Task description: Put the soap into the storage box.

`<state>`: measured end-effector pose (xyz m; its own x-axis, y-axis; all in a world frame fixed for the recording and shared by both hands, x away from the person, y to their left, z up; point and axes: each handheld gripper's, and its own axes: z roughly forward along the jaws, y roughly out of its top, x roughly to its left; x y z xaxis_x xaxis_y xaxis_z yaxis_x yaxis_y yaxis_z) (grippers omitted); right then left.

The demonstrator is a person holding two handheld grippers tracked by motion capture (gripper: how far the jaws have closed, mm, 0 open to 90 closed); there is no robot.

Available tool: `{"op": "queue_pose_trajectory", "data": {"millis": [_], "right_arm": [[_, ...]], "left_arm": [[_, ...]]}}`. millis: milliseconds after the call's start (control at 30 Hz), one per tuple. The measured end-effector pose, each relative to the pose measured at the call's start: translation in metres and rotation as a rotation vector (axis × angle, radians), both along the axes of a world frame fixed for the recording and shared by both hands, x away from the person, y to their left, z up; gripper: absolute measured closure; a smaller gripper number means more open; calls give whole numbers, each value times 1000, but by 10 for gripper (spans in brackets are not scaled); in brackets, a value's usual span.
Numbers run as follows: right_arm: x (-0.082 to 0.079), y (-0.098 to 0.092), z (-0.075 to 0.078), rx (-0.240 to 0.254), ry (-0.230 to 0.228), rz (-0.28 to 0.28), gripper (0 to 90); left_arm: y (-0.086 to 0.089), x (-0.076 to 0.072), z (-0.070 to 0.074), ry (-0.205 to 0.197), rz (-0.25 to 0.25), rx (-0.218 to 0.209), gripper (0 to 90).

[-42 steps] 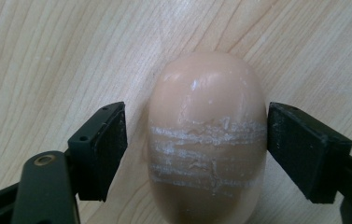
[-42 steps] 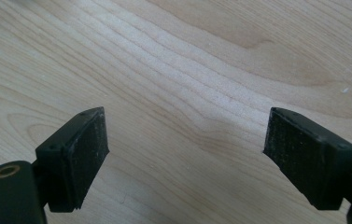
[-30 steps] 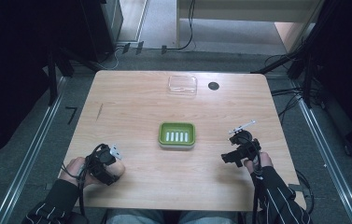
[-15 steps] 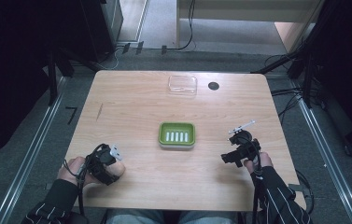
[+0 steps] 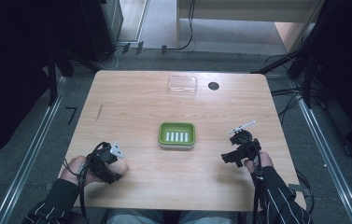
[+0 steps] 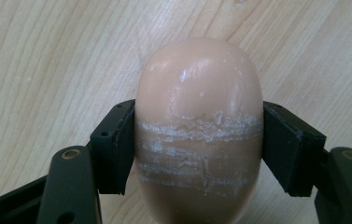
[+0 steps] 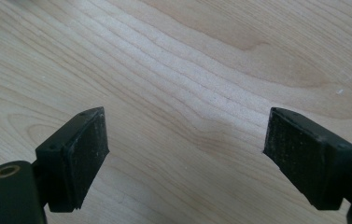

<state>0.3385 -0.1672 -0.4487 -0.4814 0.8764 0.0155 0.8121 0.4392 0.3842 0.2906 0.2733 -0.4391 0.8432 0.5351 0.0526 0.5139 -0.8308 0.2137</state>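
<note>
Jaws of the left gripper [image 6: 197, 154] closed against both sides of a beige bar of soap [image 6: 199, 126], scuffed white across its top, held low over the wooden surface [image 5: 131, 107] near its front left corner. Jaws of the right gripper [image 7: 187, 158] spread wide, nothing between them, bare wood beneath.

Step in hand, likely: soap gripped, ready for carrying. Green soap dish [image 5: 177, 135] sits mid-surface, well apart from both grippers; next move probably calls for lifting the bar toward it and lowering it squarely. Slippery bar could twist.

Clear plastic lid [image 5: 182, 84] and black round hole [image 5: 213, 86] at far edge. Path looks unobstructed.
</note>
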Motion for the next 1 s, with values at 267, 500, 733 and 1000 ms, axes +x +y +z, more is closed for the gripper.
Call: {"op": "queue_pose_trajectory", "data": {"millis": [267, 500, 733, 1000], "right_arm": [[0, 1, -1, -5, 6, 5, 140], [0, 1, -1, -7, 6, 6, 140], [0, 2, -1, -7, 8, 3, 140], [1, 2, -2, -7, 11, 6, 140]], "left_arm": [[-13, 5, 5, -16, -39, 3, 339], [-22, 11, 7, -18, -73, -2, 338], [-27, 16, 9, -22, -96, -10, 338], [-31, 24, 11, -23, -115, -14, 339]]}}
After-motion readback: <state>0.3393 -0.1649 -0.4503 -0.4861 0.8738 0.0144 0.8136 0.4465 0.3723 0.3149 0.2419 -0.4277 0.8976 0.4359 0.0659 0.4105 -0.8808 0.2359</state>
